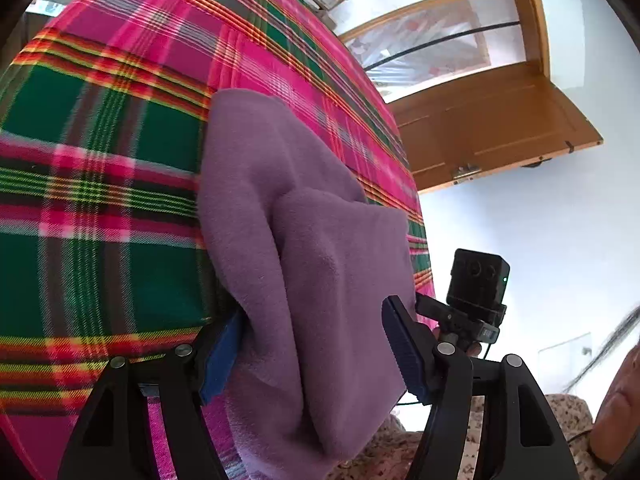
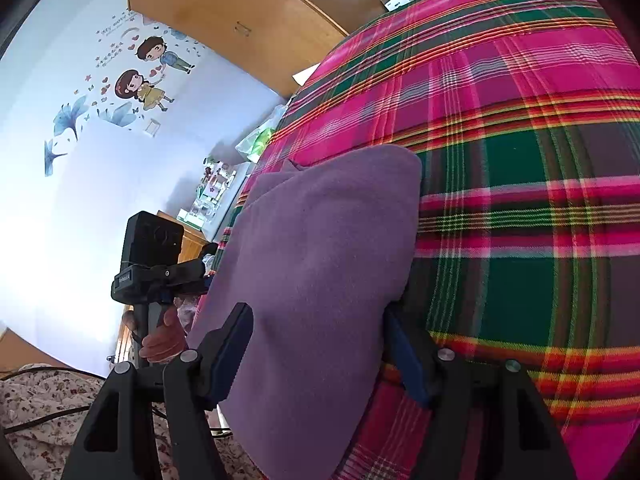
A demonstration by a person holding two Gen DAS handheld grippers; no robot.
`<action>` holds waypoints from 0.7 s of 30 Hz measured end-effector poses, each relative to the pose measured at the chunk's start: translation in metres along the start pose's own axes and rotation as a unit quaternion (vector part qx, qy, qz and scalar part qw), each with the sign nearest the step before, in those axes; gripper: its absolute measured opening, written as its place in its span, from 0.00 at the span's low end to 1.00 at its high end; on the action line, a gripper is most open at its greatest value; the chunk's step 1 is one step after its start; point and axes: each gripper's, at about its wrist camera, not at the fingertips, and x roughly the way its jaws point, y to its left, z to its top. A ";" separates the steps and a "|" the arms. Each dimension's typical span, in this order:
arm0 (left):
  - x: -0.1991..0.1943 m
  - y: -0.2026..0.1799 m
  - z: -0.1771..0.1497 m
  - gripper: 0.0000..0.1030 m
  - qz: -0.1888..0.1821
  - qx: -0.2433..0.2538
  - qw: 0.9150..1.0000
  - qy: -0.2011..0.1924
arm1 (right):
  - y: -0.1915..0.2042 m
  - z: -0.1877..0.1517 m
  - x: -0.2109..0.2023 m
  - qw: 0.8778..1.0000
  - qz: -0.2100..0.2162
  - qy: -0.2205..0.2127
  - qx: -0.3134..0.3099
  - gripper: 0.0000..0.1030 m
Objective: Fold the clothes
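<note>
Closest to both lenses were the black gripper frames with their blue finger pads, and between the pads hung the purple fleece cloth [image 1: 304, 240]. Behind it, the plaid blanket [image 1: 100, 160] in pink, green and red filled most of both views and covered the bed surface. The cloth was folded over itself in thick layers, lifted at its near edge, while its far part rested on the blanket.

The left gripper [image 1: 310, 352] had its two fingers closed on one side of this cloth, with the fabric bunched between the pads. The right gripper [image 2: 320, 354] pinched the other side of the same cloth in the same way. Each gripper appeared in the other's view just beside the cloth, with a small black camera on top.

A wooden door [image 1: 492, 132] stood open against the white wall in the left wrist view. In the right wrist view, a wooden cabinet [image 2: 240, 28] stood beside a wall with cartoon stickers [image 2: 148, 76]. A person's hand [image 2: 162, 342] held the left gripper's handle, and a floral garment [image 2: 40, 412] showed at the bottom.
</note>
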 end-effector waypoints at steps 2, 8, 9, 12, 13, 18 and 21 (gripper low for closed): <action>-0.005 0.005 -0.003 0.68 0.000 -0.012 1.000 0.003 | 0.000 0.001 0.000 1.000 0.002 0.003 -0.002 0.65; -0.017 0.015 -0.006 0.68 0.003 -0.033 0.999 -0.005 | -0.004 -0.003 -0.003 1.000 0.005 0.007 -0.007 0.63; -0.017 0.015 -0.005 0.68 0.004 -0.034 0.999 -0.004 | -0.004 -0.003 -0.003 1.000 0.005 0.008 -0.008 0.63; -0.021 0.014 -0.003 0.68 0.021 -0.031 0.999 -0.013 | -0.006 -0.005 -0.005 1.000 0.007 0.009 -0.010 0.63; -0.022 0.015 -0.003 0.68 0.021 -0.031 0.999 -0.016 | -0.006 -0.005 -0.005 1.000 0.008 0.009 -0.010 0.63; -0.018 0.017 0.002 0.68 0.003 -0.036 0.999 -0.014 | -0.005 -0.006 -0.006 1.000 0.008 0.008 -0.013 0.62; -0.013 0.014 0.004 0.68 0.001 -0.029 1.000 -0.007 | -0.004 -0.005 -0.006 1.000 0.008 0.007 -0.012 0.62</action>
